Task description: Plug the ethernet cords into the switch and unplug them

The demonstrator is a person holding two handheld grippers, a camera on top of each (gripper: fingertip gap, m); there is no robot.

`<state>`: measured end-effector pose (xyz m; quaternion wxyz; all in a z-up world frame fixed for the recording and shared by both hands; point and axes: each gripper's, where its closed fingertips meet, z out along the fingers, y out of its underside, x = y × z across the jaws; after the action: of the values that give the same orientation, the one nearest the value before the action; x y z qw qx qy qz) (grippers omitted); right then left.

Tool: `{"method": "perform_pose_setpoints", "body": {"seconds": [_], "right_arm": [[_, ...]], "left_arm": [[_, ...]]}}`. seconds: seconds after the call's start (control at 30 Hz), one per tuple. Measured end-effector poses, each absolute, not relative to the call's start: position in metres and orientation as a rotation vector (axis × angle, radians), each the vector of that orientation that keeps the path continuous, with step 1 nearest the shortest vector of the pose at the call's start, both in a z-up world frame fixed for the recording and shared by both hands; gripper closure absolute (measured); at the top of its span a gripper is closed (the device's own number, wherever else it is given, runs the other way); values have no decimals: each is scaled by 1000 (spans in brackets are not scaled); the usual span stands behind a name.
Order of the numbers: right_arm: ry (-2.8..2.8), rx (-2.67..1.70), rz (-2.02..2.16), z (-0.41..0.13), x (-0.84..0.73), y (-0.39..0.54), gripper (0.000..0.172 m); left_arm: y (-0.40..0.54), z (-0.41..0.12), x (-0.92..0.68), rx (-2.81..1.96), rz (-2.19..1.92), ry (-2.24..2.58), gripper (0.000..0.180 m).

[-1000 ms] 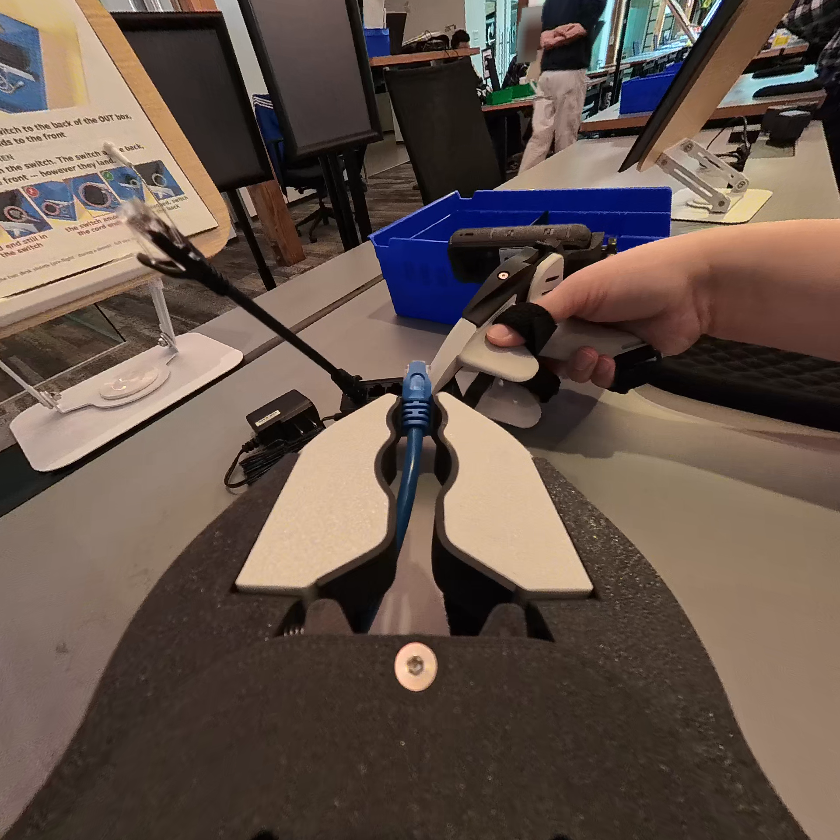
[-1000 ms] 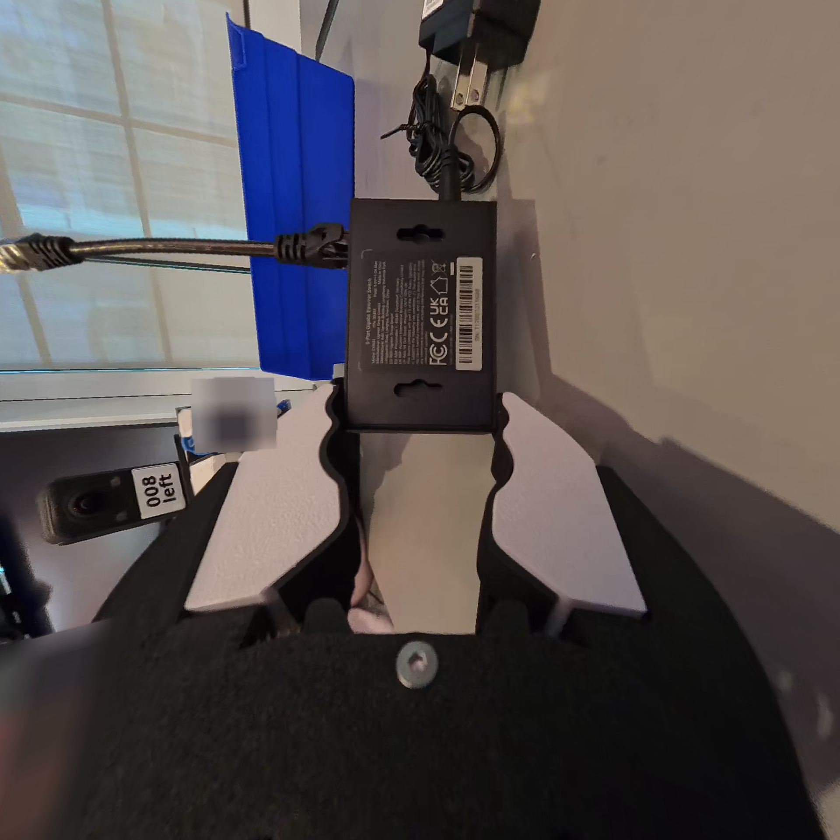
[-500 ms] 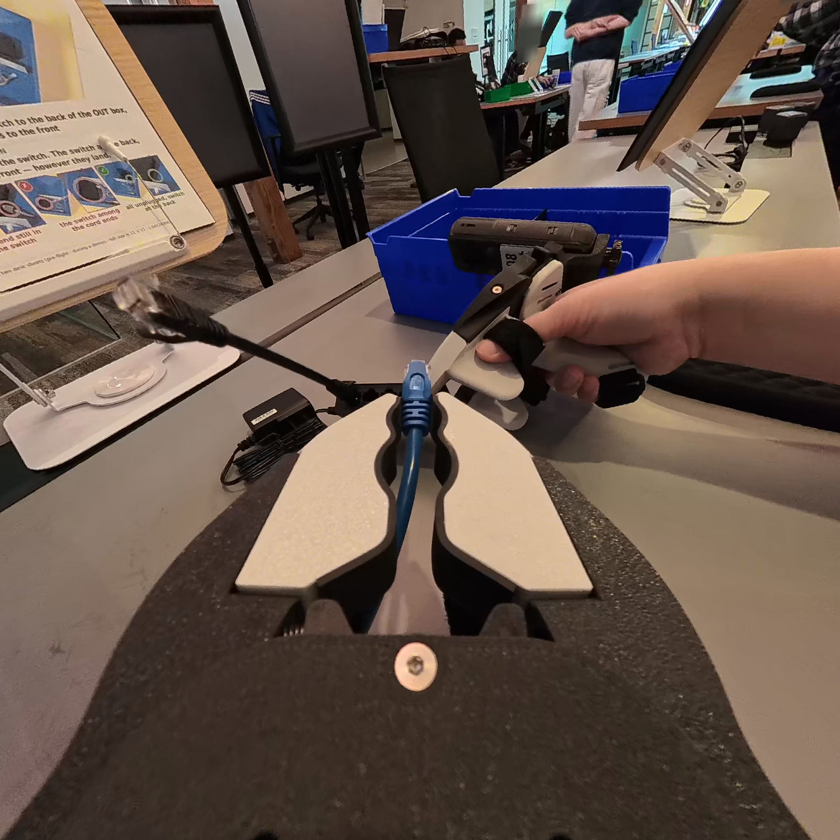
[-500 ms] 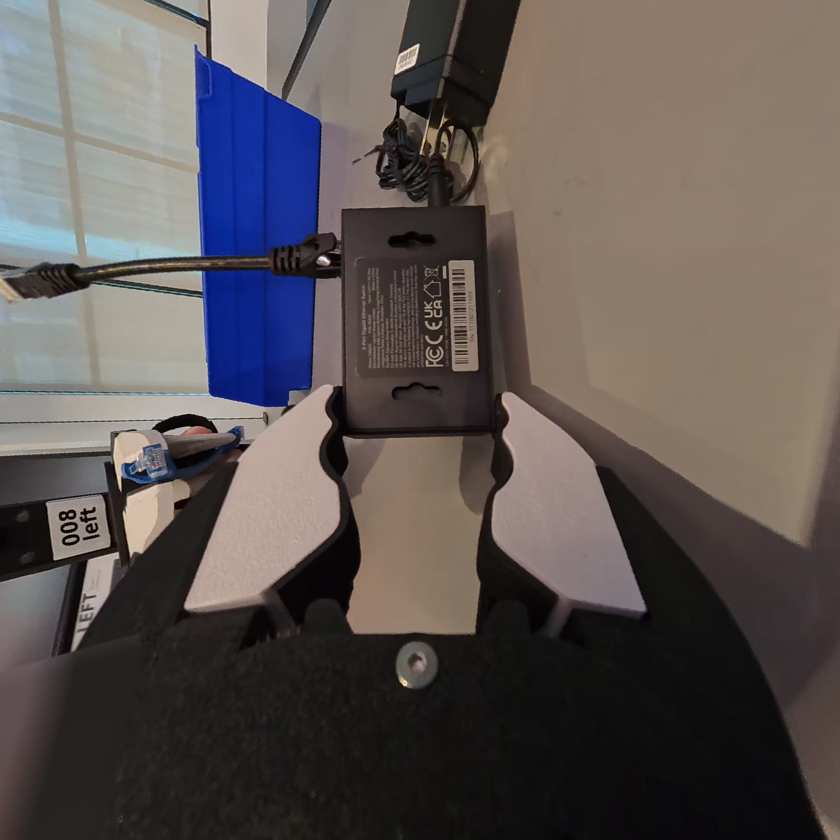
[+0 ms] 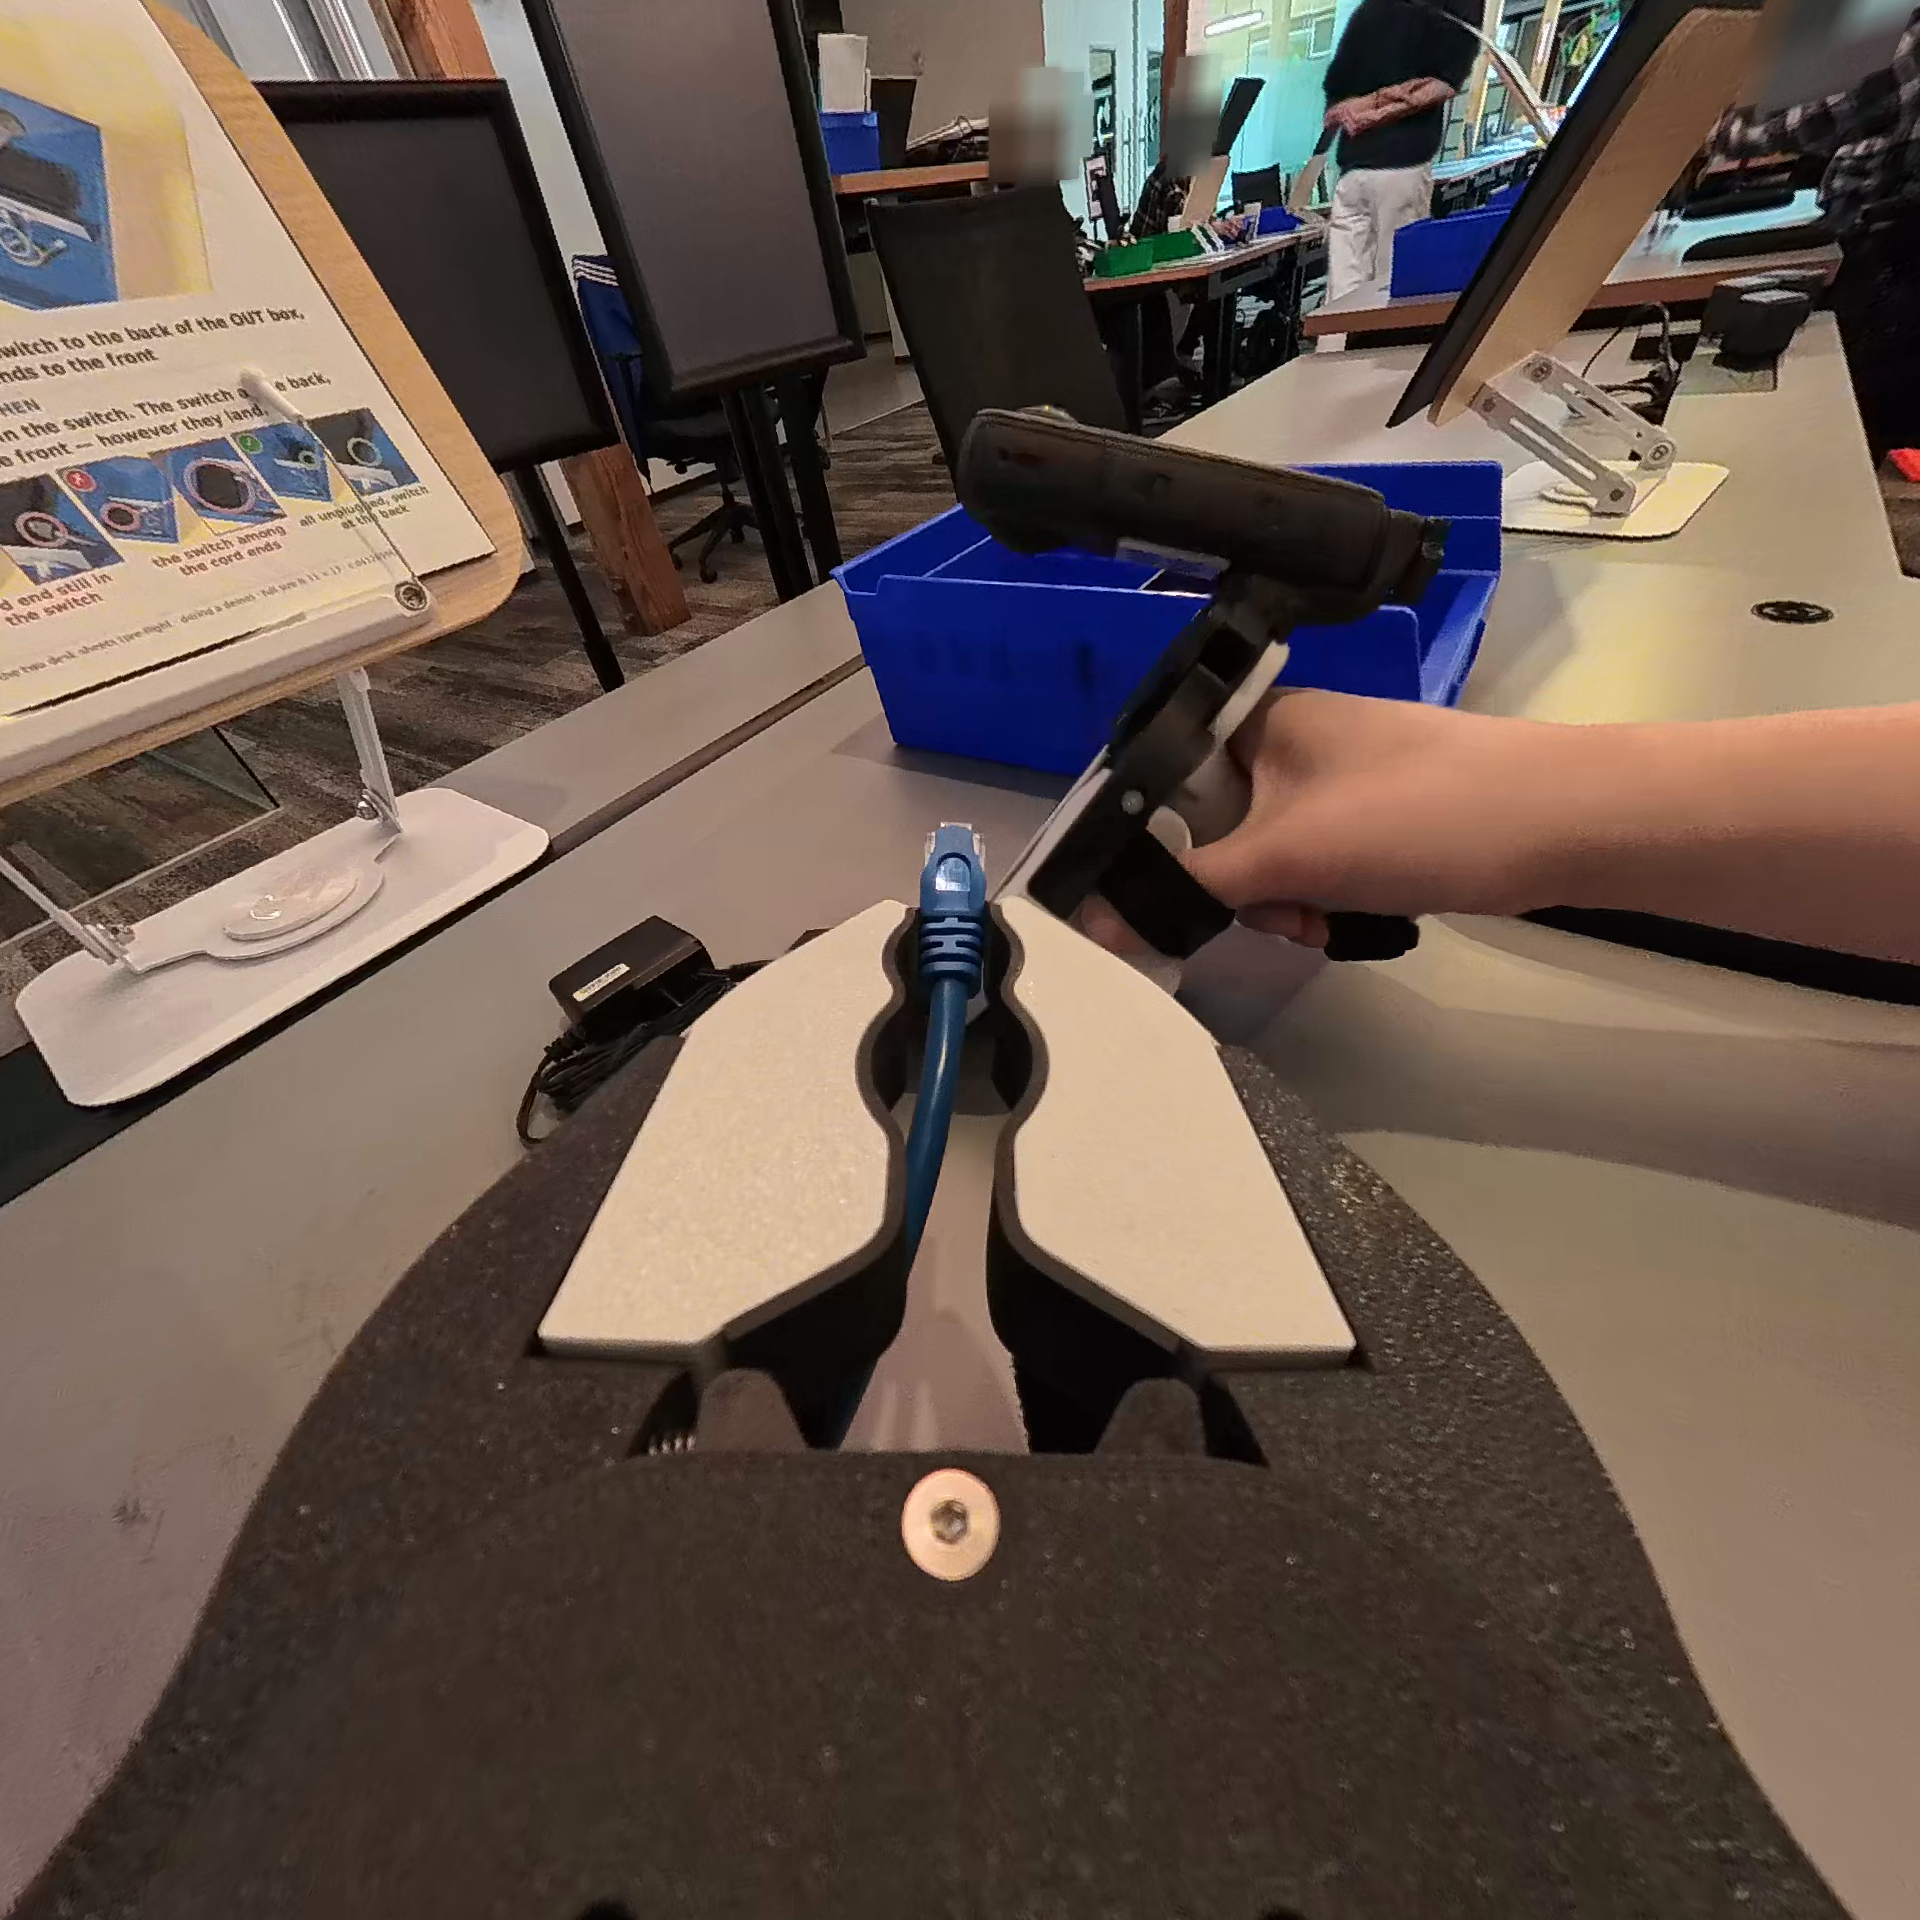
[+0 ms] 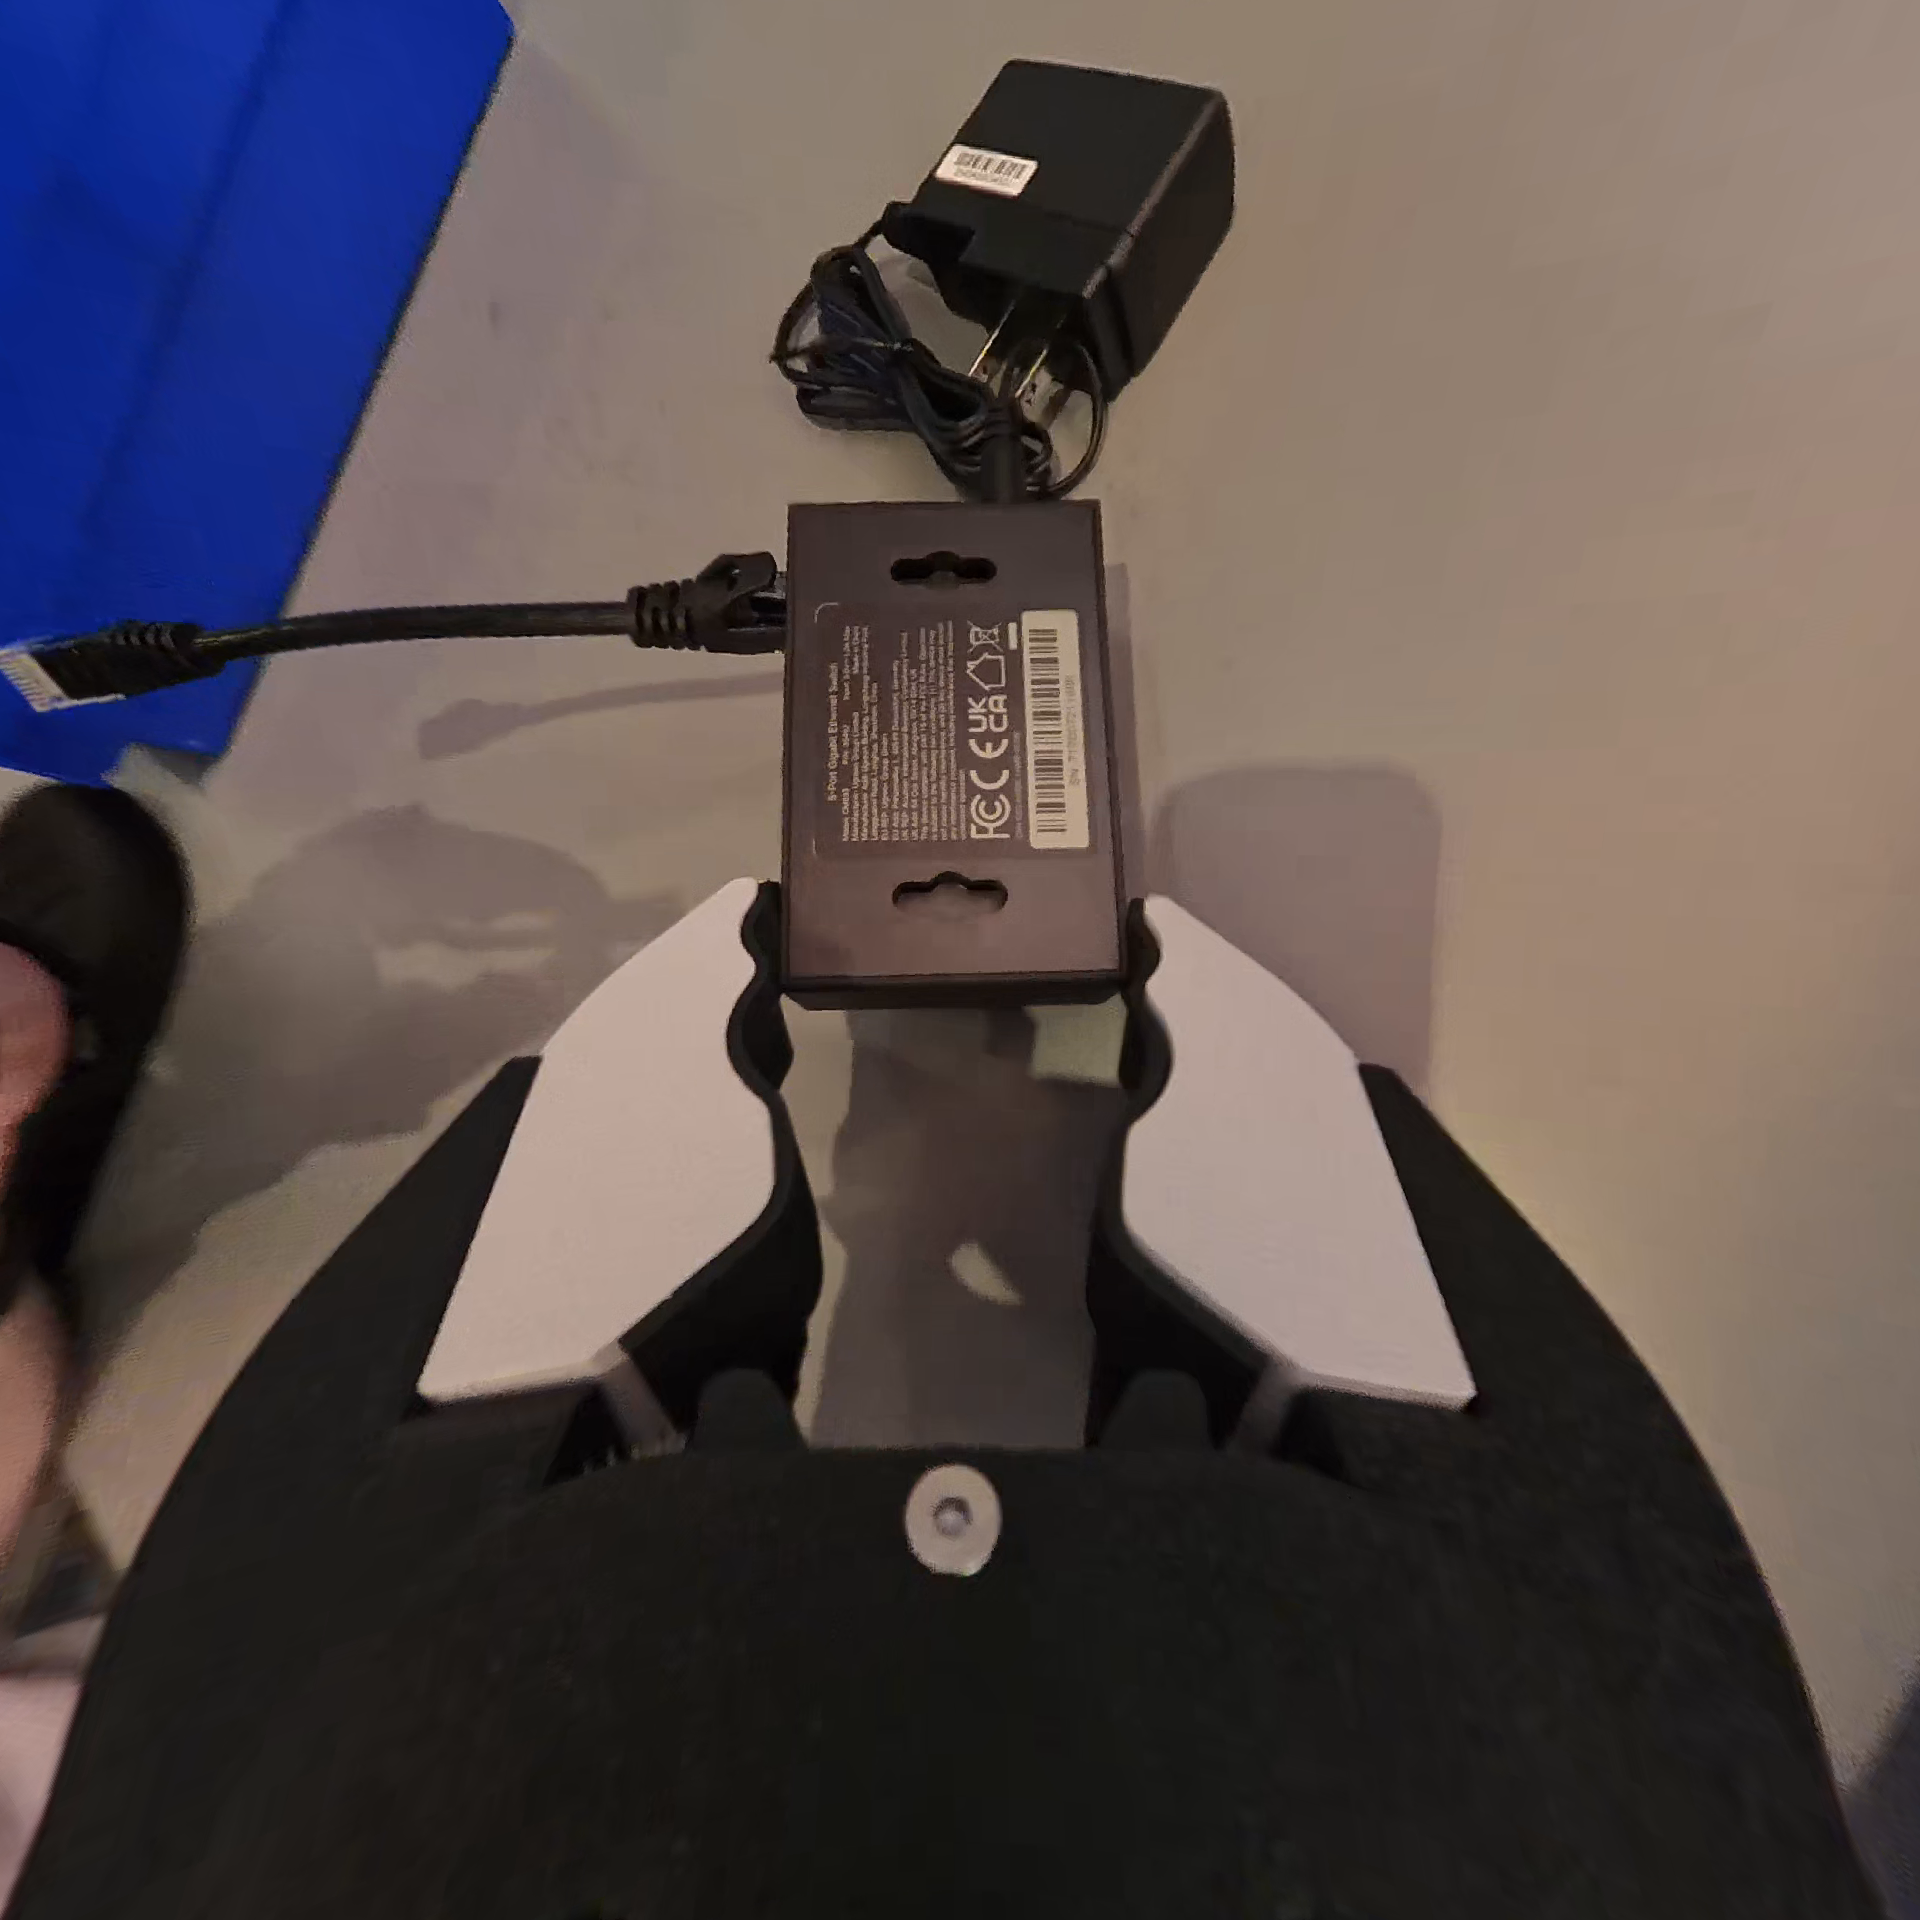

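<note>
My left gripper (image 5: 951, 920) is shut on the plug of a blue ethernet cord (image 5: 951, 883); the plug tip sticks out past the fingertips and the cord runs back between the fingers. My right gripper (image 6: 948, 930) is shut on the near end of the black switch (image 6: 945, 727), held underside up above the grey table (image 6: 1507, 623). A black ethernet cord (image 6: 436, 623) is plugged into the switch's left side; its free plug (image 6: 73, 665) hangs out to the left. In the left wrist view a hand (image 5: 1351, 821) holds the right gripper just right of the blue plug; the switch is hidden there.
The switch's black power adapter (image 6: 1081, 197) and its bundled wire lie on the table beyond the switch; the adapter also shows in the left wrist view (image 5: 623, 971). A blue bin (image 5: 1143, 644) stands behind. An instruction board on a white stand (image 5: 260, 935) is at the left.
My right gripper has rolled from sideways to facing down at the table, still holding the switch; the black cord swung down out of the left wrist view. The left gripper keeps its grip on the blue plug.
</note>
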<state>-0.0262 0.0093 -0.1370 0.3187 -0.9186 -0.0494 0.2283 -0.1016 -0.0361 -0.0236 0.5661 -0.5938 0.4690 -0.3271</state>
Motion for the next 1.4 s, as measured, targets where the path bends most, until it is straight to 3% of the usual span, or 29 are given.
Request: {"method": "perform_pose_setpoints", "body": {"seconds": [0.53, 0.7, 0.8, 1.03, 1.4], "right_arm": [[-335, -2400, 222, -152, -25, -2, 110], [-466, -2175, -9, -117, -28, 5, 108], [-603, -2064, -85, -105, -44, 3, 116], [-594, -2171, -191, -128, -37, 15, 100], [-529, -2274, -81, -149, -28, 19, 113]], "left_arm": [[-33, -17, -107, -1391, -773, 1062, 170], [-32, -14, -109, -1391, -789, 1042, 170], [-32, -12, -111, -1384, -787, 1037, 170], [-28, -10, -115, -1389, -754, 1026, 170], [-21, -8, -123, -1405, -763, 986, 170]]}}
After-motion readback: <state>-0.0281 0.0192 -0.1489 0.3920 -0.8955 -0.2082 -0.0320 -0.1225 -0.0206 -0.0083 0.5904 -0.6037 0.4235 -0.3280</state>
